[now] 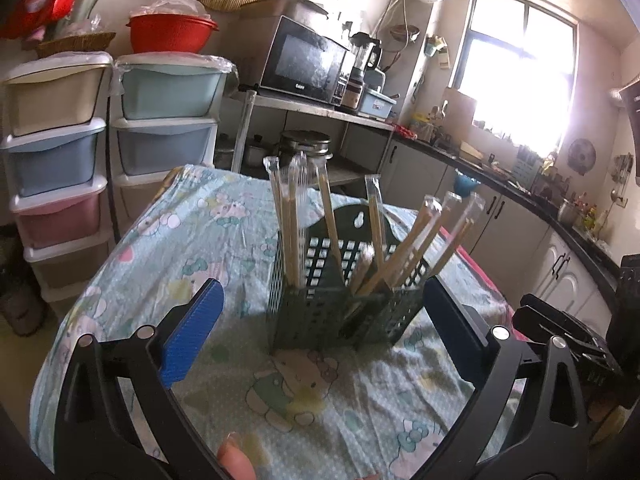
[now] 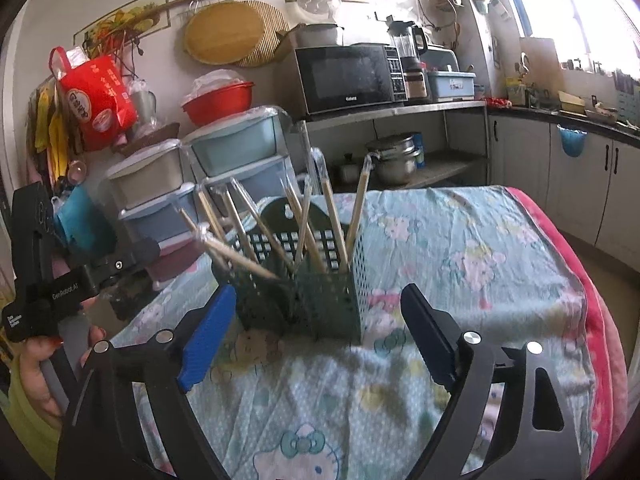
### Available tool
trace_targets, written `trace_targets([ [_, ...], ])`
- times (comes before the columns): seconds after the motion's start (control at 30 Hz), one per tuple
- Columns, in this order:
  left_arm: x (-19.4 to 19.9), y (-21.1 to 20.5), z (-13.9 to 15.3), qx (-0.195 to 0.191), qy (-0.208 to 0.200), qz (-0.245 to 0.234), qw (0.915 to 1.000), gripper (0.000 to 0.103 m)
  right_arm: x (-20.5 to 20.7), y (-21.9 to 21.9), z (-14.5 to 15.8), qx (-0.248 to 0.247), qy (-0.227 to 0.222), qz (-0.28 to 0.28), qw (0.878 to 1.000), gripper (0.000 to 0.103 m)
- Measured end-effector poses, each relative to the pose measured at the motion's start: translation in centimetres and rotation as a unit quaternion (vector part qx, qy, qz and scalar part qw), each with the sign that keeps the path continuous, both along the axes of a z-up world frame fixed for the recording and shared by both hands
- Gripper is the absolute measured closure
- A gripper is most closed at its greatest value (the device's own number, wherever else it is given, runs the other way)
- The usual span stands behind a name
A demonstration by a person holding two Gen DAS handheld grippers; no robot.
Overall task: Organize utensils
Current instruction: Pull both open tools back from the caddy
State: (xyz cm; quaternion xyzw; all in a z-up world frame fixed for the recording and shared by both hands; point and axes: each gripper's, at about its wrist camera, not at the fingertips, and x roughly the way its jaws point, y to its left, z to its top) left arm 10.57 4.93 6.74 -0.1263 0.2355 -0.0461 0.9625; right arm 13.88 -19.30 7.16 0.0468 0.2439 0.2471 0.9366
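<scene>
While my left gripper (image 1: 320, 312) hangs released with nothing between its blue pads, its wrist view lists: one dark green perforated utensil holder (image 1: 340, 300), upright on the cartoon-print tablecloth (image 1: 180, 248); wrapped chopsticks (image 1: 292, 224) standing and leaning in its compartments; stacked pastel drawers (image 1: 56, 152) behind; a microwave (image 1: 304, 64) on a shelf. Right wrist view: my right gripper (image 2: 316, 320), likewise spread wide and empty, just before the same holder (image 2: 332, 300); chopsticks (image 2: 336, 224) fanned inside; the other handheld unit (image 2: 60, 284) at left, gripped by a hand (image 2: 40, 364).
</scene>
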Motion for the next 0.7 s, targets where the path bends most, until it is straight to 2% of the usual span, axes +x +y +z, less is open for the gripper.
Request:
trace_targets([
  [0.4,-1.4,-1.1,-3.6,0.006,0.039,-0.008,0.9992,0.011,-1.2,-0.2,-3.1,-0.023,0.036,-0.013,0.999,0.018],
  [0.7,-2.6,-2.1,-5.5,0.016,0.034,-0.013,0.9992,0.011,-2.1,-0.3,-5.1,-0.042,0.03,-0.035,0.998,0.015],
])
